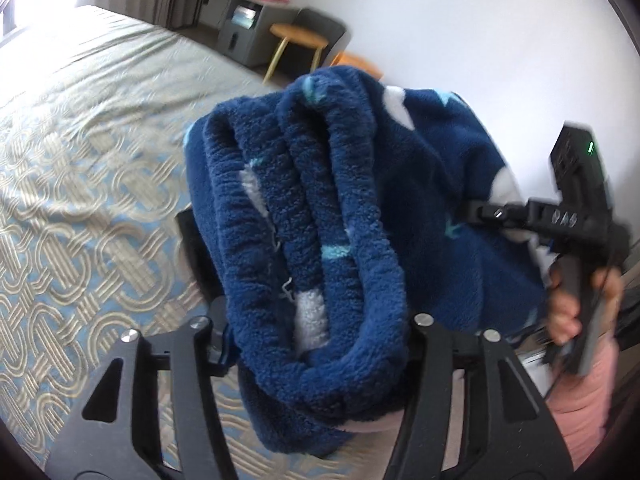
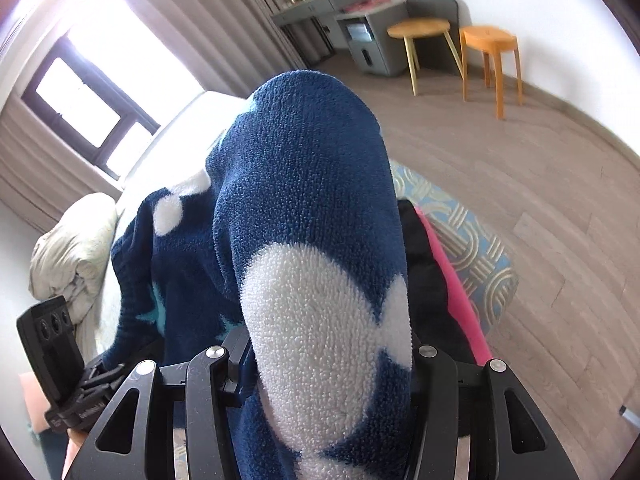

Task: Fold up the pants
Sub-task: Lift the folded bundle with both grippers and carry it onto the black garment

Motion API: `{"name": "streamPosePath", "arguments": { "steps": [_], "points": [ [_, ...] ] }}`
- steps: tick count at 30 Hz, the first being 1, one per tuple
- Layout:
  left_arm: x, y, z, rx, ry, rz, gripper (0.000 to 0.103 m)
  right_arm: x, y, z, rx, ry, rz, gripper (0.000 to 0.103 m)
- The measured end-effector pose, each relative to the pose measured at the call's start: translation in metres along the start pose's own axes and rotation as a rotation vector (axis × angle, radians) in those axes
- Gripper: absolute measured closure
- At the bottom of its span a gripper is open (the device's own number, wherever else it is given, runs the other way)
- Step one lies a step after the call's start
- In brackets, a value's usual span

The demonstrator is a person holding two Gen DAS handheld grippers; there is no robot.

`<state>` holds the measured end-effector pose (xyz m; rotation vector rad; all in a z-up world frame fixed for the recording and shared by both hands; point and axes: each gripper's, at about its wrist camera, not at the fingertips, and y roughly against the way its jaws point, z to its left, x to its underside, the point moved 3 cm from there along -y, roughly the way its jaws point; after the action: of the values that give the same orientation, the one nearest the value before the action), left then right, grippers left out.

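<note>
The pants [image 1: 340, 208] are dark blue fleece with white and light blue shapes. In the left wrist view my left gripper [image 1: 312, 320] is shut on the bunched, ribbed waistband and holds it in the air above the bed. The right gripper [image 1: 480, 212] shows at the right edge of that view, clamped on the same cloth. In the right wrist view the pants [image 2: 304, 208] fill the middle and drape over my right gripper [image 2: 324, 360], which is shut on them. The fingertips of both grippers are hidden by the fleece.
A bed [image 1: 80, 128] with a patterned grey-blue cover lies below and to the left. A crumpled cream blanket [image 2: 76, 248] sits on it. Two wooden stools [image 2: 492, 48] and a grey desk [image 2: 356, 20] stand by the far wall on the wooden floor.
</note>
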<state>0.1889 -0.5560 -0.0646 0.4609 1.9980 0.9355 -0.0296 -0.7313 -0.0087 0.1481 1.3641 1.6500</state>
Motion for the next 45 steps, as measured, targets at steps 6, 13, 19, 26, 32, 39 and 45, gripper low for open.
{"name": "streamPosePath", "arguments": {
  "steps": [6,13,19,26,32,39,45],
  "points": [
    [0.016,-0.008,0.012,-0.005,-0.056,-0.042,0.022,0.017,-0.048,-0.021,0.072,-0.008,0.007,0.035],
    [0.006,-0.011,0.001,-0.039,-0.087,-0.057,0.022,0.027,-0.037,-0.014,0.129,0.02,-0.024,0.033],
    [0.002,-0.004,-0.009,-0.069,-0.12,-0.062,0.022,0.036,-0.027,-0.004,0.201,0.025,-0.053,0.033],
    [-0.003,0.02,-0.026,-0.069,-0.156,-0.11,0.023,0.053,0.02,0.028,0.421,0.083,-0.218,0.033],
    [0.002,0.065,-0.044,-0.067,-0.203,-0.188,0.023,0.08,0.07,0.067,0.367,0.105,-0.317,0.032],
    [0.023,0.121,-0.057,-0.126,-0.261,-0.26,0.023,0.122,0.111,0.11,0.31,0.127,-0.407,0.031],
    [0.043,0.155,-0.064,-0.144,-0.289,-0.299,0.021,0.158,0.128,0.121,0.306,0.116,-0.442,0.031]
  ]
}}
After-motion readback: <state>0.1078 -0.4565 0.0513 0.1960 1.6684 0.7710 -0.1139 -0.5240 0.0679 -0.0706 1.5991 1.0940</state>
